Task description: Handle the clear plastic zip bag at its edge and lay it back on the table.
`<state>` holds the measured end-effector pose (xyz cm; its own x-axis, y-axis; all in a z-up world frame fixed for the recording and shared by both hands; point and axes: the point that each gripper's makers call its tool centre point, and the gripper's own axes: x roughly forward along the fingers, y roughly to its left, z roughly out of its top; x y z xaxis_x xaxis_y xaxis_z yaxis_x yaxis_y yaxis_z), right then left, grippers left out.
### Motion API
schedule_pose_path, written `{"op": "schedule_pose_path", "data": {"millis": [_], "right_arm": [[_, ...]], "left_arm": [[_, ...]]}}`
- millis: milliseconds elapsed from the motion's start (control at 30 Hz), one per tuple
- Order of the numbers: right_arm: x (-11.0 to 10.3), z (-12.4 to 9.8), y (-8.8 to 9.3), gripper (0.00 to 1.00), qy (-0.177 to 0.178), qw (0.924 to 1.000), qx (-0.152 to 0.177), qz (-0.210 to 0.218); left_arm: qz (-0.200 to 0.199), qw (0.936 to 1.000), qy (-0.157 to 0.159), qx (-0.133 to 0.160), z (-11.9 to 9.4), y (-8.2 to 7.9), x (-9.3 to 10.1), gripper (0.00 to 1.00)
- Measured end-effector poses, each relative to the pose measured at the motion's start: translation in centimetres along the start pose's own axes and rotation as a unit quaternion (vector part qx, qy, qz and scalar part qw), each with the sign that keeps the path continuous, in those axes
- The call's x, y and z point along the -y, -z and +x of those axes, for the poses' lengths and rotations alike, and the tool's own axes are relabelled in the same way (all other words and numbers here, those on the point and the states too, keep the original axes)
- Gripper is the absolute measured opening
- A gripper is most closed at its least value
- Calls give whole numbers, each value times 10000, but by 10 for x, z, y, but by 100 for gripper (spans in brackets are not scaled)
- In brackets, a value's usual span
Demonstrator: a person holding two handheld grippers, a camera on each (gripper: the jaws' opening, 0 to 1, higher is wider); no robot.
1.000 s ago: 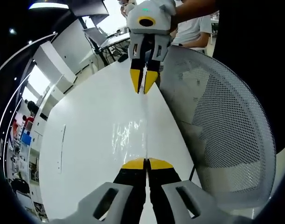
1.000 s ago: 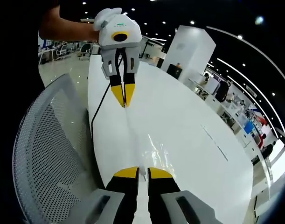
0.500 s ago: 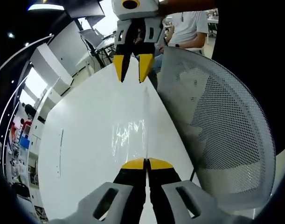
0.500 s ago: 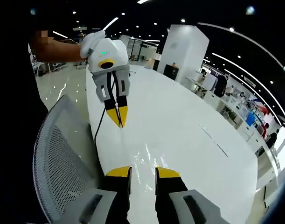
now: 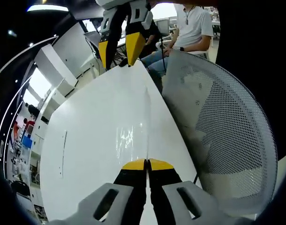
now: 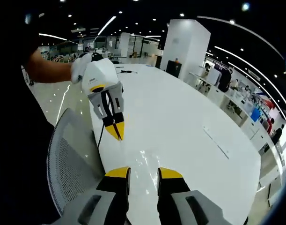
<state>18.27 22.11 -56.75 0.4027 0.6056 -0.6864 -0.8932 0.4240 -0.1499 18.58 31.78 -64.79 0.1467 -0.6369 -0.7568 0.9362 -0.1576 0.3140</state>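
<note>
I see the left claw with its yellow tips pressed together, pinching the near edge of the clear plastic zip bag. The bag lies flat on the glossy white desk, close to the desk's edge on the chair side, and reads mostly as a patch of glare with a thin straight line running away from the pinched edge. In the right gripper view the same bag shows only as a faint shine on the desk, just ahead of my right claw; I cannot make out its outline there.

The right claw is spread, a clear gap between its yellow tips, nothing between them. In the left gripper view I see it raised above the far end of the desk, well apart from the bag. In the right gripper view the left claw hangs tips-down by the desk edge, tips together.

A grey perforated mesh chair back stands just beside the desk edge. A person in a white shirt sits beyond the chair.
</note>
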Motion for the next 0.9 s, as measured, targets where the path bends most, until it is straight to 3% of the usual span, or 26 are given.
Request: {"op": "schedule_pose_path", "data": {"millis": [400,667,900], "right_arm": [[3,-1,-9,20,-263,9982,-311,-432],[3,0,-9,20,-422,9932,-700,-828],[3,0,-12,20,-504,9912,-783,-939]], "left_arm": [[-17,10000,-20,33,1,-5,4,0],[-66,10000,9,2,0,-6,6,0],[-66,10000,-18,3,-1,-7,5,0]]}}
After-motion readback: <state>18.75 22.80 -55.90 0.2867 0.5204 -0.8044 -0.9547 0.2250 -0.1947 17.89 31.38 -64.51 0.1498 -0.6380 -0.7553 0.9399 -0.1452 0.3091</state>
